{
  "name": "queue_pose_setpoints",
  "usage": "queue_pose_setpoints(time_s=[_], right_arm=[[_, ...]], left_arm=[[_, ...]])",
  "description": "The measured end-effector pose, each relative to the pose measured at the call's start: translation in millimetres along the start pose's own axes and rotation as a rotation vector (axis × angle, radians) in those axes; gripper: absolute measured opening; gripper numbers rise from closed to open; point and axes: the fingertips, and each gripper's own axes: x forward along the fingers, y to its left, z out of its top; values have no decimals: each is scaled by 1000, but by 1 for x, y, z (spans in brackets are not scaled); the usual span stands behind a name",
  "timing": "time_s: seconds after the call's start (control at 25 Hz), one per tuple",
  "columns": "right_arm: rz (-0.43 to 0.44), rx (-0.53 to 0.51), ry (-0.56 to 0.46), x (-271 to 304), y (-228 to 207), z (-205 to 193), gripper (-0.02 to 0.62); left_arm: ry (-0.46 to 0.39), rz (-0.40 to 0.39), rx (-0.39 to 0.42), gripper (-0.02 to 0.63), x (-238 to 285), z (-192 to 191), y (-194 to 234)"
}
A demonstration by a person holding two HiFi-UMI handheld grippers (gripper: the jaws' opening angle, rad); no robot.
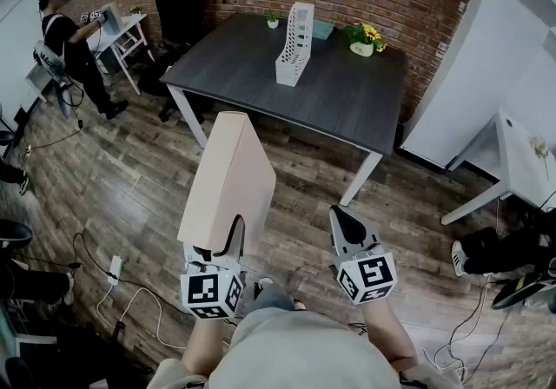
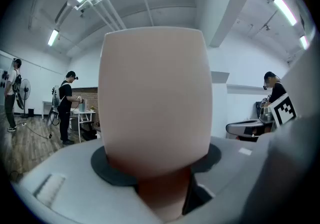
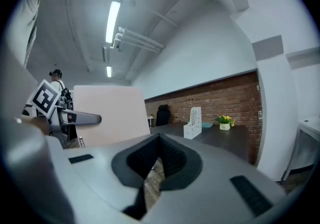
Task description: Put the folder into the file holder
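Two claws are in view, and only one is working. The left claw (image 1: pixel 217 244) is clamped on the near end of the folder (image 1: pixel 228 179), its jaws spread wide because the folder is thick. The right claw (image 1: pixel 346 224) is pressed shut with nothing in it. The folder juts forward and slightly upward over the wooden floor, well short of the worktop (image 1: pixel 347 101) and well apart from the white file holder (image 1: pixel 294 44) standing on it. The folder looks like a stiff, board-covered binder with a smooth pale cover. It should keep its shape, but being gripped at one end lets its length lever against the pads, and the smooth cover could slip or twist. The present hold across the thickness at the near end seems sound, and the free claw could steady the far end if it sags. The perforated holder looks light and may slide or tip when pushed. Several things are hard to judge. The folder fills the left gripper view, hiding the holder and most of the pad contact. Whether the folder holds papers, and so how heavy it is, cannot be told. The holder is small in every view, so which side is open and whether the slot is wide enough stay unclear.
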Motion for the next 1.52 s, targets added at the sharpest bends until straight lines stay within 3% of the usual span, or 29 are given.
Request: queue_pose_setpoints(time_s=[0.72, 0.96, 1.08, 1.28, 1.52], right_arm=[[-6, 23, -36, -60, 30, 0, 5], [23, 14, -25, -62, 33, -6, 243], [29, 18, -33, -61, 31, -5, 329], [39, 43, -41, -55, 27, -6, 416], [41, 46, -22, -33, 16, -11, 428]], left_arm=[[-38, -21, -37, 267, -61, 1, -24], [-29, -24, -45, 267, -61, -4, -30], [-25, -27, -41, 267, -59, -5, -33], [-17, -29, -45, 267, -51, -4, -32], [-15, -30, -59, 267, -27, -3, -24]])
